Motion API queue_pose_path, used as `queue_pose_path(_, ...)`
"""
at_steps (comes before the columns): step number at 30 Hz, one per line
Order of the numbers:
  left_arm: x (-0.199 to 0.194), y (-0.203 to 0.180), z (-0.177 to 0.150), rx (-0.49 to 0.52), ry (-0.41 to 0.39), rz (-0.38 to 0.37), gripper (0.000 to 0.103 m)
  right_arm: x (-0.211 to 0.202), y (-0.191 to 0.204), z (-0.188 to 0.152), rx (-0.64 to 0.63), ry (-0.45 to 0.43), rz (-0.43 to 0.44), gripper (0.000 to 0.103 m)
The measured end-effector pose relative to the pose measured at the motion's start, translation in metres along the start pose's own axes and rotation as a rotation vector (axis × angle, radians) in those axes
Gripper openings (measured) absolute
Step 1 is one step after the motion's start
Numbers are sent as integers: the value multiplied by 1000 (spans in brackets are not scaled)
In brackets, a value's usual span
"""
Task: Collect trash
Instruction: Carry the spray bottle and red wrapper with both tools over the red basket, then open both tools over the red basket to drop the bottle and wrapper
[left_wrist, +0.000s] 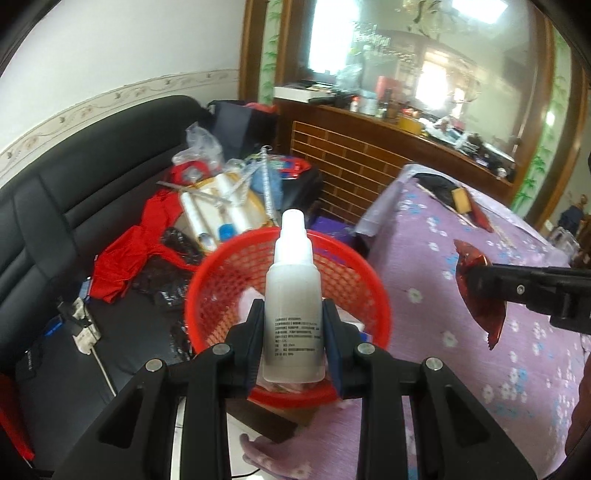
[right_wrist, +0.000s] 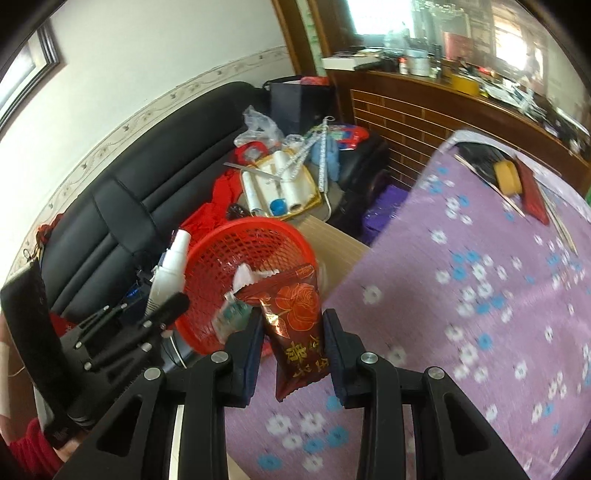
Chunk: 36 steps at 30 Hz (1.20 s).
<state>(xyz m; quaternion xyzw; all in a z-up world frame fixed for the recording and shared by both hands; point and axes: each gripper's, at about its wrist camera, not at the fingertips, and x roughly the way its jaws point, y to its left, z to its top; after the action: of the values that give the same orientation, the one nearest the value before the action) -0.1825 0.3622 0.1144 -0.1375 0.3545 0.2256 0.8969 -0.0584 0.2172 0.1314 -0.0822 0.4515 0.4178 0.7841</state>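
Left gripper (left_wrist: 293, 328) clamped on a white spray bottle (left_wrist: 293, 295), upright above the red basket (left_wrist: 221, 273) with paper scraps inside. Right gripper (right_wrist: 293, 343) pinching a dark red snack wrapper (right_wrist: 295, 325), near the basket rim, over the purple flowered tablecloth (right_wrist: 480, 295).

The bottle (left_wrist: 293, 295) hides the middle of the basket (left_wrist: 221, 273); its label print is too small to read. Basket contents are only partly visible and cannot be identified. In the right wrist view the basket's (right_wrist: 255, 240) near rim is blurred, and the wrapper (right_wrist: 297, 325) covers part of it. The floral cloth (right_wrist: 461, 295) blurs toward the right. Items on the cabinet (left_wrist: 369, 122) are too small to tell. The sofa (left_wrist: 74, 206) is cut off at the left edge.
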Motion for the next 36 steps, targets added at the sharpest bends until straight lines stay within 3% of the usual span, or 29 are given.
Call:
queue_pose_path(11,12,12,8,-6,5,58,29,40,21,34,-29,28,28,35)
queue_pose_path(36,24,10,8,29,10,90,29,80,22,53,-25,74,42,35)
